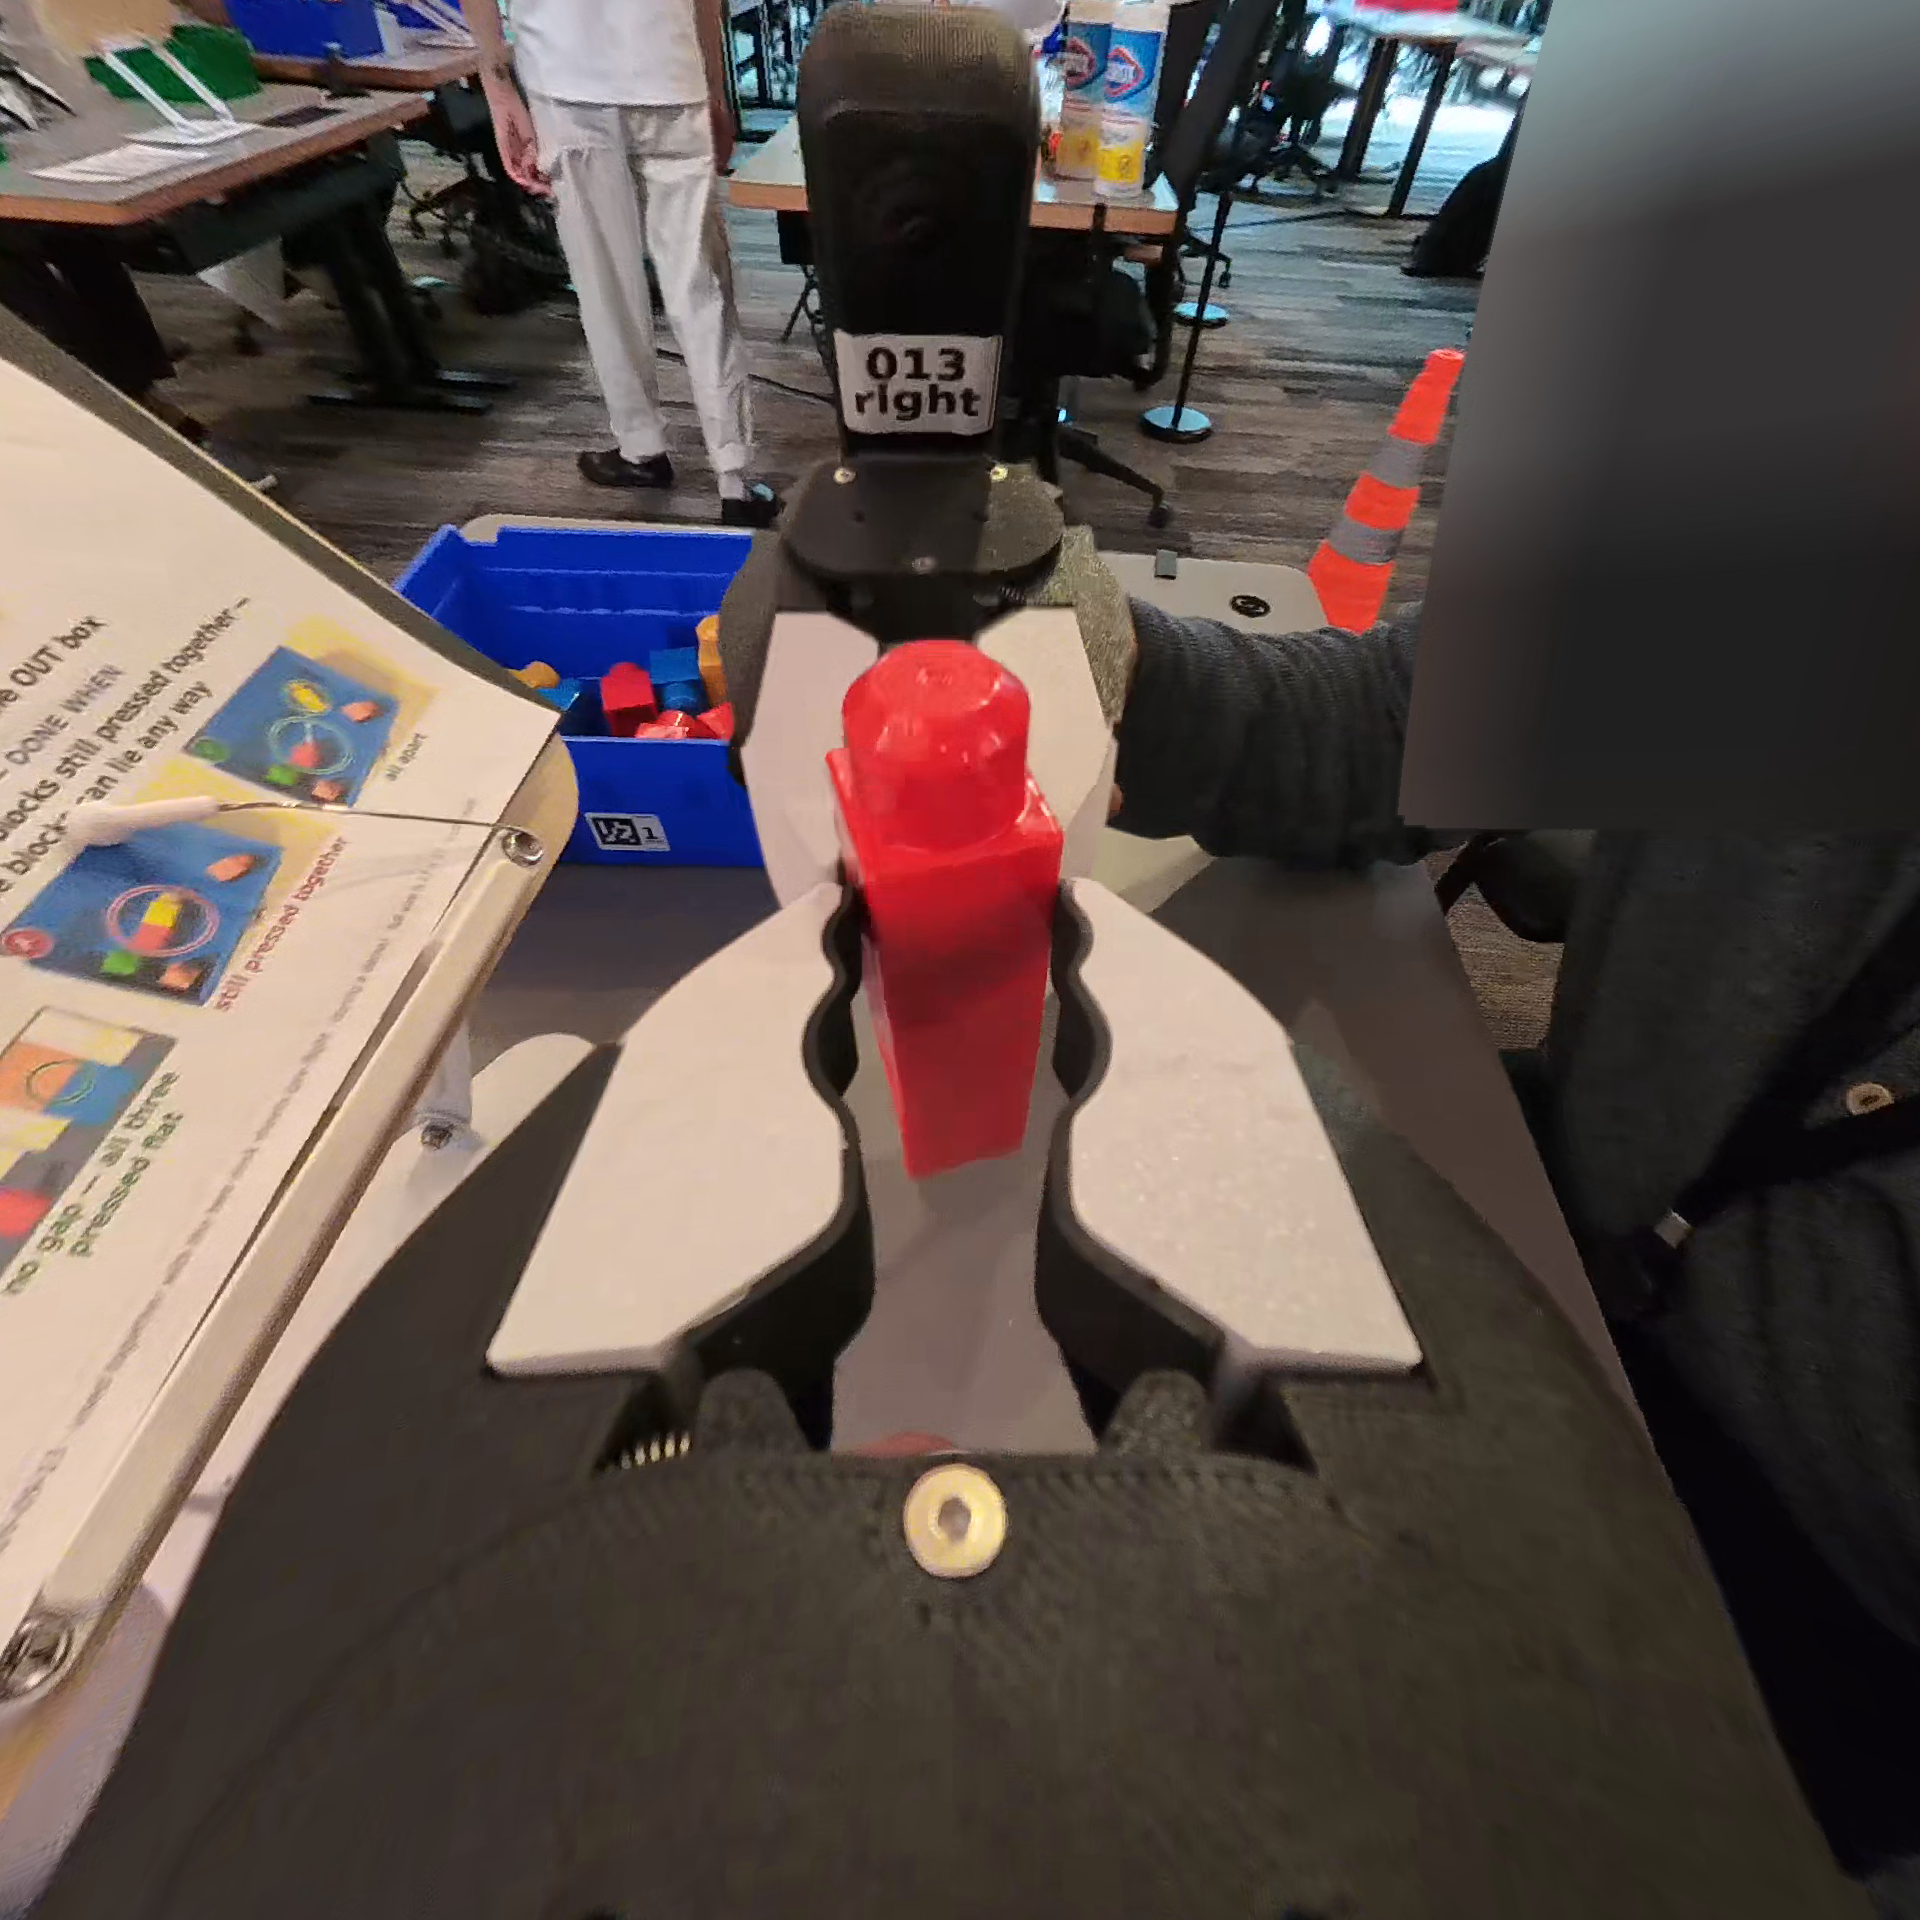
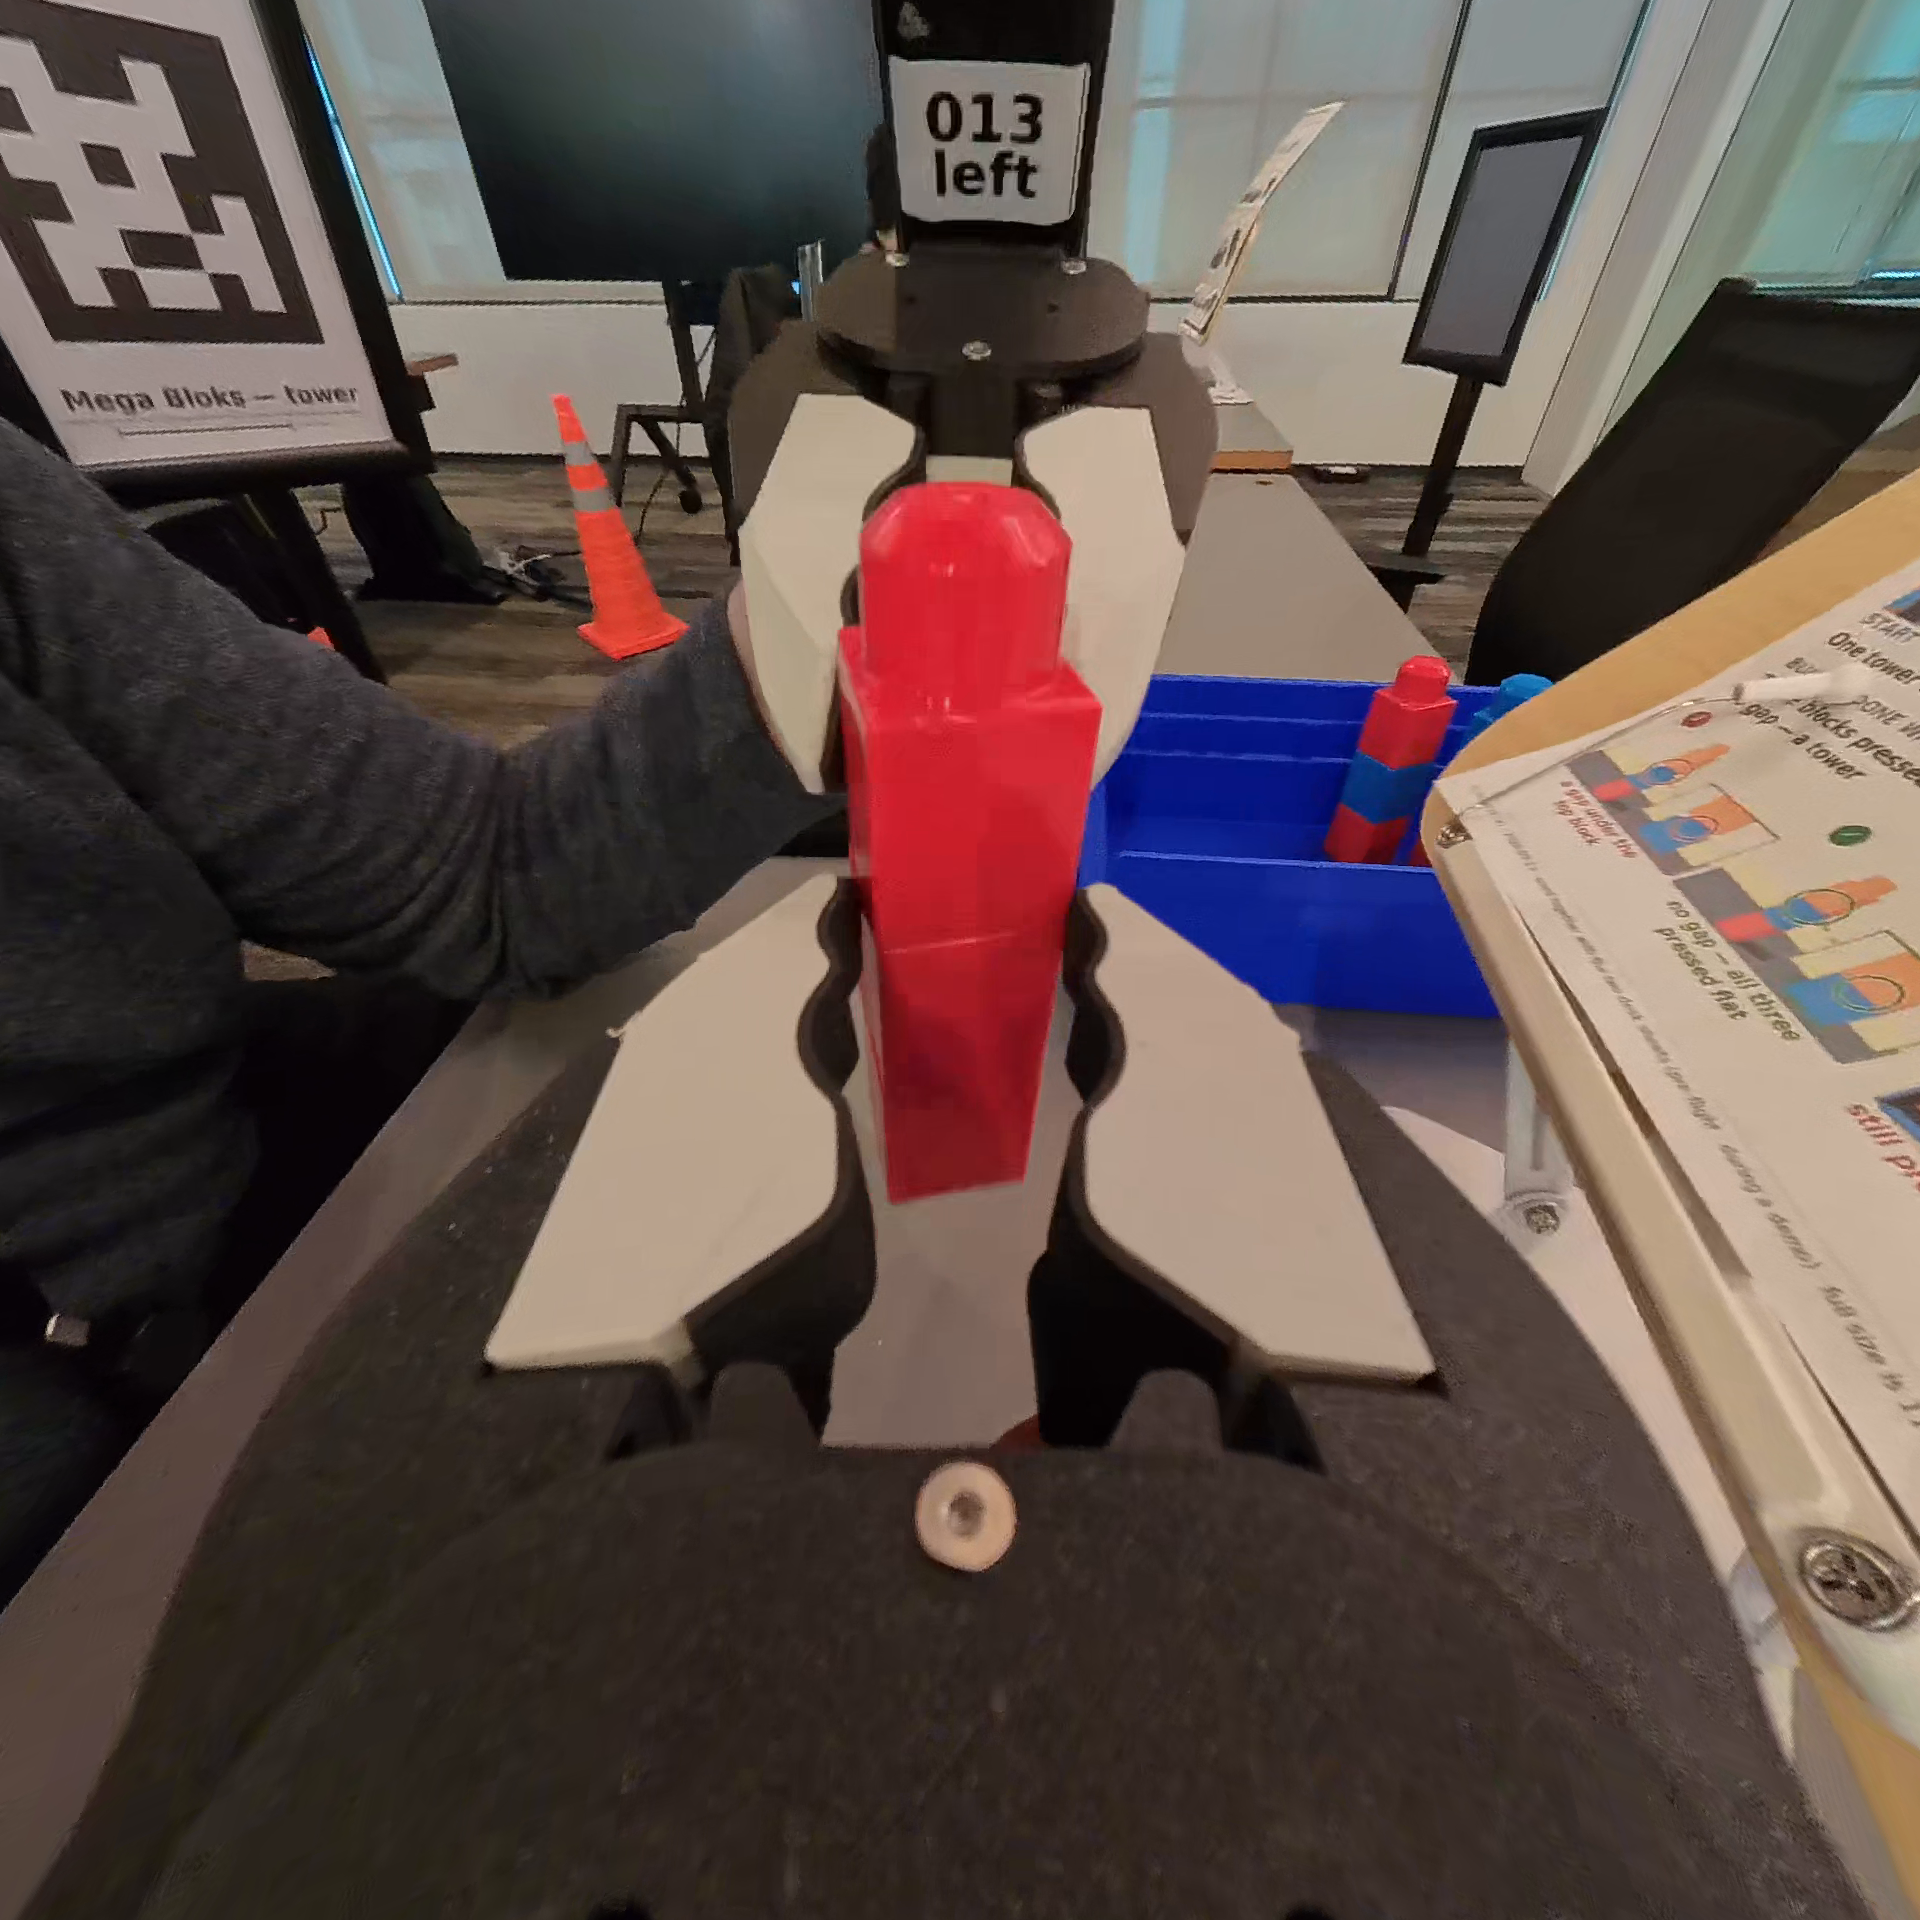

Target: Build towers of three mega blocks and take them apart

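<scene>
A red tower of stacked mega blocks (image 1: 951,966) stands upright between my two grippers, stud on top. My left gripper (image 1: 951,904) is shut on its sides. My right gripper faces it from the far side, and its white fingers (image 1: 805,748) flank the tower's upper part. In the right wrist view the same red tower (image 2: 966,883) shows seams between its blocks. My right gripper (image 2: 966,894) is shut on it, and the left gripper's fingers (image 2: 790,582) sit behind its top. The tower is held above the grey table (image 1: 1299,935).
A blue bin (image 1: 665,790) with several loose blocks sits behind on the left. Another blue bin (image 2: 1299,945) holds a red-and-blue tower (image 2: 1392,769). A tilted instruction board (image 1: 208,935) (image 2: 1714,935) stands close beside the grippers. An orange cone (image 2: 608,551) and a standing person (image 1: 644,260) are beyond. The tips of both grippers are at nearly the same place.
</scene>
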Motion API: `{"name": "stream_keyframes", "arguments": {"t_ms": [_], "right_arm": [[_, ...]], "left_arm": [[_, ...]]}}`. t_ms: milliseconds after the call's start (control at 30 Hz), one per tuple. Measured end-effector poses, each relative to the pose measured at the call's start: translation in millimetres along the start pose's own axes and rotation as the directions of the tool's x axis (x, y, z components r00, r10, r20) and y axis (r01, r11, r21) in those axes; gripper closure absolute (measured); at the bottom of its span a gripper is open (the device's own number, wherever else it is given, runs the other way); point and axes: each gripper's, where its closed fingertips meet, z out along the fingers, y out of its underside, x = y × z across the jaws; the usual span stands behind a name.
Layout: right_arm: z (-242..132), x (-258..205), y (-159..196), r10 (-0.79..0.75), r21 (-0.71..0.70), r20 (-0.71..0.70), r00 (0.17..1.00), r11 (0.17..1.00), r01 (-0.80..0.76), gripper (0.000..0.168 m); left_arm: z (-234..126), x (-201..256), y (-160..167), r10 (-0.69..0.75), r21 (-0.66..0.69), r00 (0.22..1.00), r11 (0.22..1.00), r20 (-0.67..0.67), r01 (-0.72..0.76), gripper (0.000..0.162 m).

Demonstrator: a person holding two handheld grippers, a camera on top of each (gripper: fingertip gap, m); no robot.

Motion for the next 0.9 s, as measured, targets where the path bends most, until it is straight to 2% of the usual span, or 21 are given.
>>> {"name": "stream_keyframes", "arguments": {"t_ms": [133,200,300,400,500,567,667,833,900], "right_arm": [[-3.8,5.1,-5.2,0.039,0.043,-0.008,0.999,0.998,-0.039,0.132],[-9.3,12.8,-9.3,0.056,0.072,-0.046,0.997,0.996,-0.053,0.132],[-18.6,22.1,-18.3,0.077,0.144,-0.088,0.993,0.987,-0.064,0.132],[-20.3,23.6,-18.4,0.078,0.152,-0.091,0.993,0.986,-0.063,0.132],[-18.0,21.9,-18.6,0.074,0.156,-0.085,0.994,0.986,-0.06,0.132],[-16.9,21.3,-18.0,0.066,0.148,-0.091,0.994,0.988,-0.052,0.132],[-20.3,23.7,-18.1,0.066,0.145,-0.106,0.992,0.988,-0.05,0.132],[-30.9,18.8,-31.0,0.032,0.178,-0.109,0.994,0.984,-0.012,0.122],[-32.2,14.9,-30.9,0.01,0.161,-0.099,0.995,0.987,0.006,0.131]], "left_arm": [[-1.8,-5.4,-5.6,0.007,0.051,1.0,0.999,0.019,-0.008,0.127],[-6.0,-8.0,-4.7,-0.009,0.063,1.0,0.998,0.012,0.008,0.116],[-1.4,-17.5,11.8,-0.027,-0.016,0.999,1.0,0.044,0.027,0.102],[13.9,-20.5,20.8,-0.051,-0.054,0.998,0.997,0.036,0.052,0.098],[28.6,-20.3,23.6,-0.055,-0.062,0.998,0.996,0.026,0.057,0.104],[32.6,-20.3,20.9,-0.068,-0.035,0.998,0.997,0.011,0.068,0.124],[33.0,-23.4,19.4,-0.087,-0.016,0.996,0.996,0.016,0.087,0.126],[38.9,-17.5,32.7,-0.055,-0.112,0.998,0.992,0.01,0.056,0.126],[42.9,-15.1,38.2,-0.04,-0.151,0.999,0.988,0.008,0.041,0.126]]}}
